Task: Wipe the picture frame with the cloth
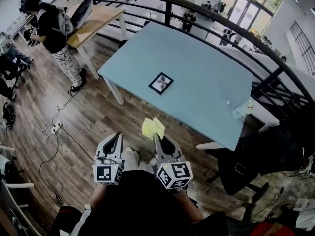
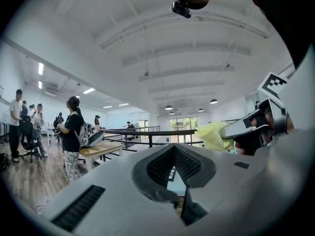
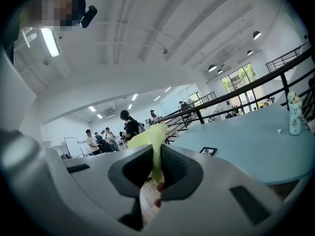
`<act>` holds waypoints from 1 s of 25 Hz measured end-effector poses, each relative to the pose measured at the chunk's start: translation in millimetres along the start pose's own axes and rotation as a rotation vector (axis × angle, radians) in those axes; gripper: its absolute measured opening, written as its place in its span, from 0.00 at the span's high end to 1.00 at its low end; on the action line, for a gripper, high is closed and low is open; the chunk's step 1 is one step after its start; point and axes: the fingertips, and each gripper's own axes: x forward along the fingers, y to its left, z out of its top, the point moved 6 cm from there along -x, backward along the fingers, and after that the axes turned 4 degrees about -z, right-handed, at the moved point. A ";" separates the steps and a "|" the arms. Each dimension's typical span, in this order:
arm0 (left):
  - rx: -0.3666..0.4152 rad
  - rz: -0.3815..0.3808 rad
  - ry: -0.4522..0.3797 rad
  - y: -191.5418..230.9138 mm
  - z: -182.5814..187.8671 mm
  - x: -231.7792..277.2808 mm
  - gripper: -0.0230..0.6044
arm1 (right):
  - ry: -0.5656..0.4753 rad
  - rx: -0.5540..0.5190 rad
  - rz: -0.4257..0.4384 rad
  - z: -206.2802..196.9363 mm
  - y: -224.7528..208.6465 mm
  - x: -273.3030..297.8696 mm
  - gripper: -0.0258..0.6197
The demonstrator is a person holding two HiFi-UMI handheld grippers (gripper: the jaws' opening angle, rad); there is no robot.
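The black picture frame (image 1: pixel 161 83) lies flat near the middle of the light blue table (image 1: pixel 206 68); the right gripper view shows it small, as the frame (image 3: pixel 208 151) beyond the jaws. My right gripper (image 1: pixel 155 136) is shut on a yellow cloth (image 1: pixel 153 128), which sticks up out of its tips as a crumpled cloth (image 3: pixel 150 136). It hangs over the wooden floor, short of the table's near edge. My left gripper (image 1: pixel 117 137) is beside it on the left, shut with nothing in it (image 2: pixel 174 149). From the left gripper view the cloth (image 2: pixel 214 134) shows to the right.
A small pale bottle (image 1: pixel 244 108) stands at the table's right edge. A black railing (image 1: pixel 211 14) curves behind the table. A person (image 1: pixel 54 33) stands at far left by a wooden table (image 1: pixel 96 21). A black chair (image 1: pixel 246 166) sits right; cables (image 1: pixel 54 127) cross the floor.
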 end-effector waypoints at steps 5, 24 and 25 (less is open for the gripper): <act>-0.006 -0.024 -0.038 -1.2 -7.2 15.8 0.96 | -0.008 0.003 -0.031 5.0 -12.2 5.8 0.91; -0.032 -0.185 -0.036 41.3 -14.3 147.3 0.96 | -0.028 0.028 -0.182 29.8 -47.9 97.0 0.91; -0.031 -0.194 -0.033 44.8 -13.0 155.7 0.96 | -0.030 0.032 -0.192 32.2 -49.2 103.3 0.91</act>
